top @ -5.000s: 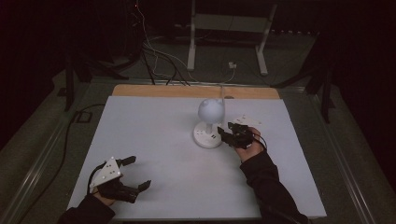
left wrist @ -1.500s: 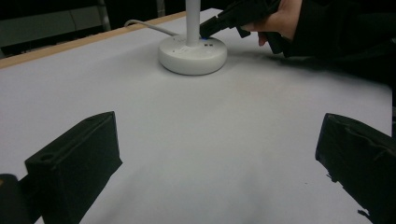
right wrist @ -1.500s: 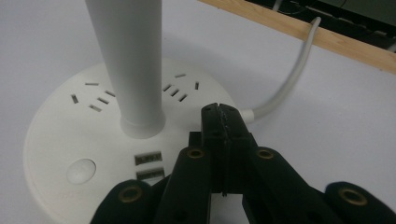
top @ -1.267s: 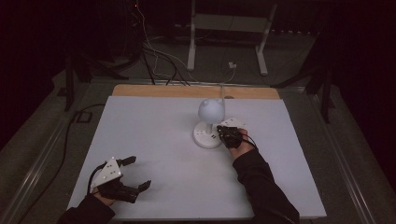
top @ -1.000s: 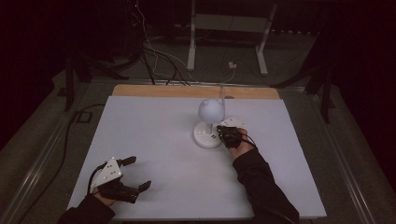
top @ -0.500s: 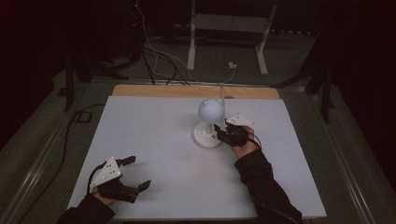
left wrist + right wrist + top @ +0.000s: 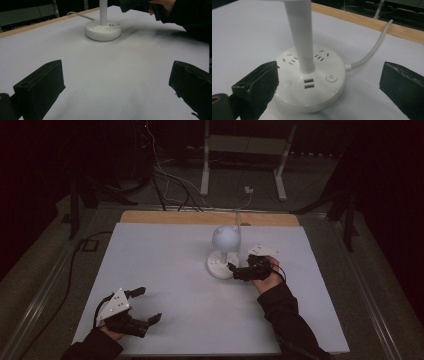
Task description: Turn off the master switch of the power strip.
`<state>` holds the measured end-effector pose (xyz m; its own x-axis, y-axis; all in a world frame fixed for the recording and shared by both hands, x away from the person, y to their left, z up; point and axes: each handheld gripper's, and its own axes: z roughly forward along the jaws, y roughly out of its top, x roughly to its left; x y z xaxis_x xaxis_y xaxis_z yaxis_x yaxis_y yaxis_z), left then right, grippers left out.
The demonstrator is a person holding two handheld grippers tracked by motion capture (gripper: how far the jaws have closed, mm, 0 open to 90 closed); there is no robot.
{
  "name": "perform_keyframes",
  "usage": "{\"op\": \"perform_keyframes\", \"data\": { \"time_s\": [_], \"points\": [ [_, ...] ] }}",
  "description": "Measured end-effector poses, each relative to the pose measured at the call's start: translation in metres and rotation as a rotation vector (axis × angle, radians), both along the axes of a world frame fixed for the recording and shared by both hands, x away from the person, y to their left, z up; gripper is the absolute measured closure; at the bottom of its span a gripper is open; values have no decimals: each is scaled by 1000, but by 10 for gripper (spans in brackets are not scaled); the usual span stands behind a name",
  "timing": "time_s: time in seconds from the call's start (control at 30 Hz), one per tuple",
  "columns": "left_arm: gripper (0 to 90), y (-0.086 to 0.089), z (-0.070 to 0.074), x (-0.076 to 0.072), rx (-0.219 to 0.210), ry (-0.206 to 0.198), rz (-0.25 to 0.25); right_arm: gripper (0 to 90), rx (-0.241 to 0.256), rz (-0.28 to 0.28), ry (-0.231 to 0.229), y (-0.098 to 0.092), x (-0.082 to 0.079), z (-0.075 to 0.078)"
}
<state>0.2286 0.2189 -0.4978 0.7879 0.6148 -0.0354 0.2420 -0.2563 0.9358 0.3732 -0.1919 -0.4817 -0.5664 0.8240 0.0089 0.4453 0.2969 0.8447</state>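
Jaws spread, right gripper (image 7: 239, 271) beside lamp base (image 7: 312, 82), untouched

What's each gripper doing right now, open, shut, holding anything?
Left gripper: open, empty, low over the white table.
Right gripper: open, jaws either side of the lamp base, gripping nothing.

Black grippers (image 7: 131, 305), grey plates, dark sleeves (image 7: 290, 320)

Lamp (image 7: 224, 251) stands mid-table (image 7: 165, 255); room all around.
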Motion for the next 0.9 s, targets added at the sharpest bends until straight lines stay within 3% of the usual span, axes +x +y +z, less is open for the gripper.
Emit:
{"op": "perform_keyframes", "data": {
  "time_s": [0.2,0.33,0.57,0.9],
  "points": [
    [4,0,0,0,-1,0,-2,13,18,25,17,-4,-6,0],
    [4,0,0,0,-2,-2,-3,13,67,49,28,-8,-12,-1],
    [4,0,0,0,-2,0,-4,13,48,62,36,-15,-24,1],
    [4,0,0,0,-2,2,-2,14,40,140,69,-29,-50,-6]
  ]
}}
